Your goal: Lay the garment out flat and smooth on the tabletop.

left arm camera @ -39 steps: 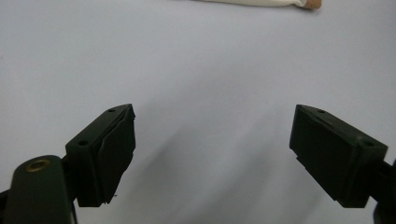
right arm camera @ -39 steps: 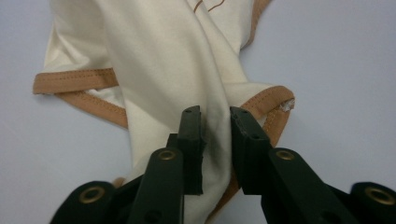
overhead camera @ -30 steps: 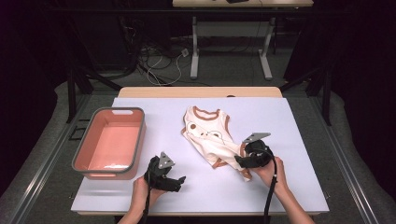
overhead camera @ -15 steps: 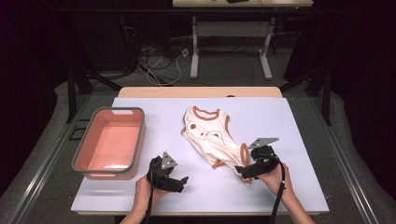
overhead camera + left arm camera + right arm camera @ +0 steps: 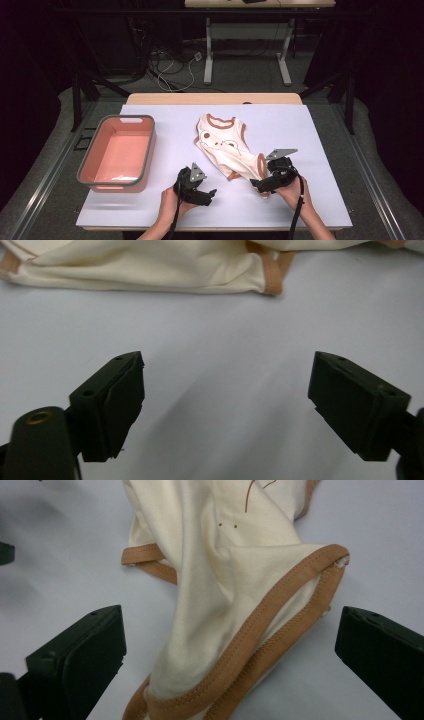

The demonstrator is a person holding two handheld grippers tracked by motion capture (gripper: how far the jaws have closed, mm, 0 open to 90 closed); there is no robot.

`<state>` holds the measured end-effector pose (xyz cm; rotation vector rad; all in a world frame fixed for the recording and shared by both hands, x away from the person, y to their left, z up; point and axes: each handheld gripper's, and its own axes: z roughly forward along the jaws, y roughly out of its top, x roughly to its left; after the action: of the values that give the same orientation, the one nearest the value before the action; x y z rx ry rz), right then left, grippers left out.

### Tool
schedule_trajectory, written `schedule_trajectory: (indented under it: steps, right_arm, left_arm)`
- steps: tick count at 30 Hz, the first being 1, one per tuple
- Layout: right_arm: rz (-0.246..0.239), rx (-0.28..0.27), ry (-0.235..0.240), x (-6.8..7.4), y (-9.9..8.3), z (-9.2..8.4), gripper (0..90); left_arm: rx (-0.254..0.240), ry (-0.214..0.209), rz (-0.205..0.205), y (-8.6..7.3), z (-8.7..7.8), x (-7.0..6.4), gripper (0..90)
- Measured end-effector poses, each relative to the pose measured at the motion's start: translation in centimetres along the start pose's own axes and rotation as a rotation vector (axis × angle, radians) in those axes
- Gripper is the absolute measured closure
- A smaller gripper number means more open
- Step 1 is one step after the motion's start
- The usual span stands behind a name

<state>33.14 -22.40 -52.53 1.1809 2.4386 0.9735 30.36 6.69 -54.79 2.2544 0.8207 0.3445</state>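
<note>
White tabletop (image 5: 320,130) bears bodysuit (image 5: 227,147), neck far-left, crotch by open right tool (image 5: 261,186); left tool (image 5: 209,195) open

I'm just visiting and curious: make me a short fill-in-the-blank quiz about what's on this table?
1. The cream baby garment has trim coloured ____.
2. The pink bin lies nearer the ____ gripper.
3. The right gripper has its jaws ____, with the garment's hem between them.
4. The left gripper has ____ between its jaws.

Missing words: brown; left; open; nothing
</note>
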Motion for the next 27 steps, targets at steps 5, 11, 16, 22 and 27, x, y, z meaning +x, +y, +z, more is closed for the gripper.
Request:
schedule_trajectory:
  steps: [5, 11, 16, 22, 27]
  right_arm:
    - [0.007, -0.018, -0.012, -0.1, -0.1, 0.0, 0.0]
    - [-0.007, -0.024, -0.022, 0.1, 0.0, 0.0, 2.0]
    - [-0.014, -0.026, -0.024, 0.2, 0.0, -0.1, 3.1]
    - [-0.014, -0.029, -0.021, 0.1, -0.1, 0.1, 4.1]
    - [-0.024, -0.029, -0.022, 0.1, -0.1, 0.0, 4.6]
  left_arm:
    - [-0.009, -0.019, 0.029, 1.1, 1.1, -1.1, 22.3]
    - [-0.004, -0.031, 0.068, 2.4, 2.6, -2.1, 41.1]
    - [-0.026, -0.006, 0.074, 3.4, 3.8, -2.4, 53.9]
    - [-0.016, -0.003, 0.08, 3.9, 5.0, -2.2, 64.0]
    - [-0.028, -0.005, 0.082, 3.9, 5.5, -2.1, 66.4]
